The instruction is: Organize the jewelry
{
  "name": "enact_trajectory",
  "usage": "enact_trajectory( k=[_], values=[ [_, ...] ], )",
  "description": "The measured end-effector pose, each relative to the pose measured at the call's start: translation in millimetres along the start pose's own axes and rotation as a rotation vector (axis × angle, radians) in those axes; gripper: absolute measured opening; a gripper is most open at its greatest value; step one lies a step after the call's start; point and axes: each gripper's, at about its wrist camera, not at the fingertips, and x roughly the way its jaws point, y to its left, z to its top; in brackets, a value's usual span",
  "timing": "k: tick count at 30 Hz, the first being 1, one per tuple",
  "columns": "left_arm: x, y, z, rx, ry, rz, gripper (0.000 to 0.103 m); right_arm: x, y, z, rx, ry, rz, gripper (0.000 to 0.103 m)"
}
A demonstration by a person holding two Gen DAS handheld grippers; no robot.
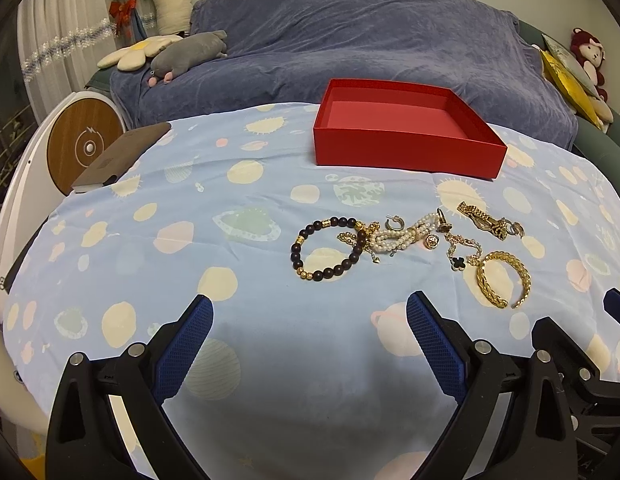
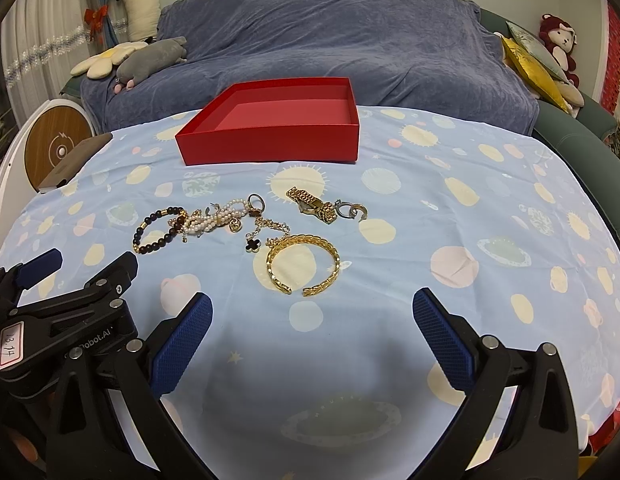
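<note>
Left wrist view: both my grippers, left gripper [image 1: 308, 314] and right gripper [image 2: 312, 312], hover spread and empty before tangled jewelry [image 1: 406, 240]; red box [image 1: 406, 148] waits beyond.

Both wrist views low over surface [image 1: 110, 240], facing 12 o'clock toward sofa [image 2: 330, 32]. Left view sits left of right view. Shared: red box [image 1: 406, 152], jewelry pile [image 2: 230, 220], each other's gripper edge.
</note>
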Motion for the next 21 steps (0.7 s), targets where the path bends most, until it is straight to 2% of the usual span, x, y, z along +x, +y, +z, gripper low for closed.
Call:
enact_trajectory(
  k=[8, 13, 21],
  values=[
    [0.3, -0.8, -0.6, 0.004, 0.006, -0.004, 0.096, 0.3, 1.0, -1.3, 0.002, 0.002, 0.003, 0.098],
    [2.5, -0.6, 1.7, 0.024, 0.038, -0.02, 0.096, 5.7, -0.9, -0.2, 0.01, 0.016, 0.013, 0.098],
    [3.6, 16.8, 5.5, 0.001, 0.032, -0.032, 0.097, 33.2, -1.8, 3.8, -0.02, 0.049, 0.003, 0.098]
  ],
)
